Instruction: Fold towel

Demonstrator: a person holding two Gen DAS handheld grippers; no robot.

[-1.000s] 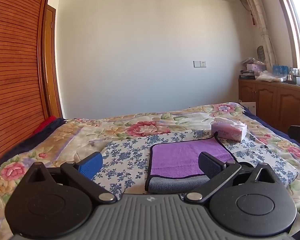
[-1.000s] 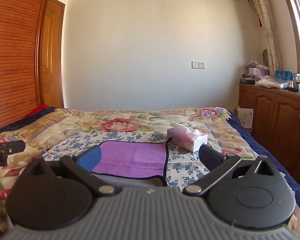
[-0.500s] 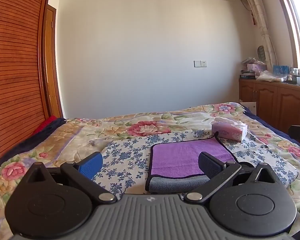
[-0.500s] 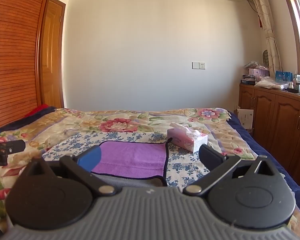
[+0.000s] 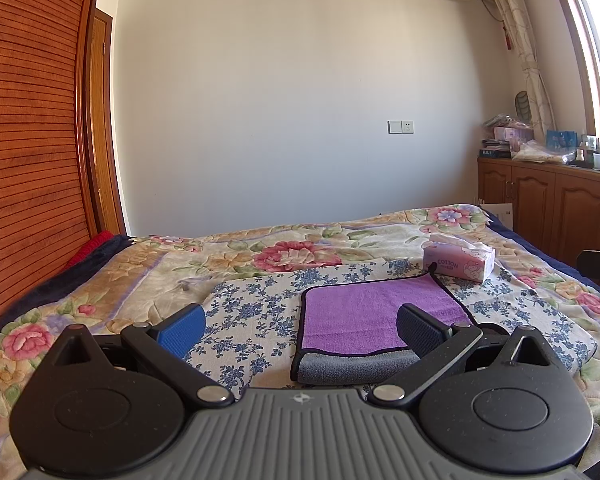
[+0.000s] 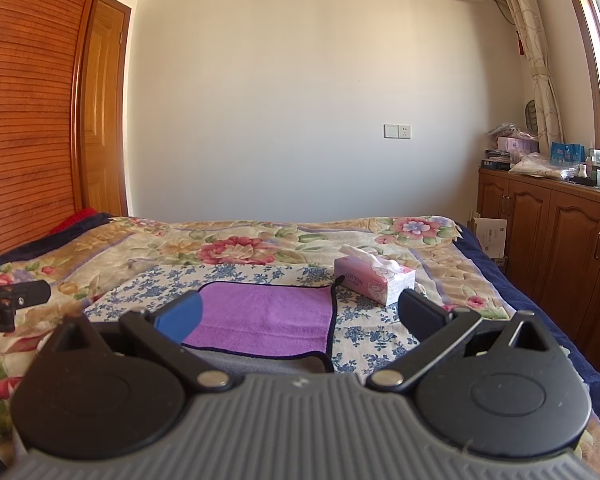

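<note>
A purple towel with a black hem and a grey underside lies folded flat on a blue-flowered cloth on the bed. It also shows in the right wrist view. My left gripper is open and empty, held just in front of the towel's near grey fold. My right gripper is open and empty, also just short of the towel's near edge. Part of the left gripper shows at the left edge of the right wrist view.
A pink tissue box stands by the towel's far right corner, also in the right wrist view. The floral bedspread surrounds the cloth. A wooden cabinet runs along the right, a slatted wooden wall along the left.
</note>
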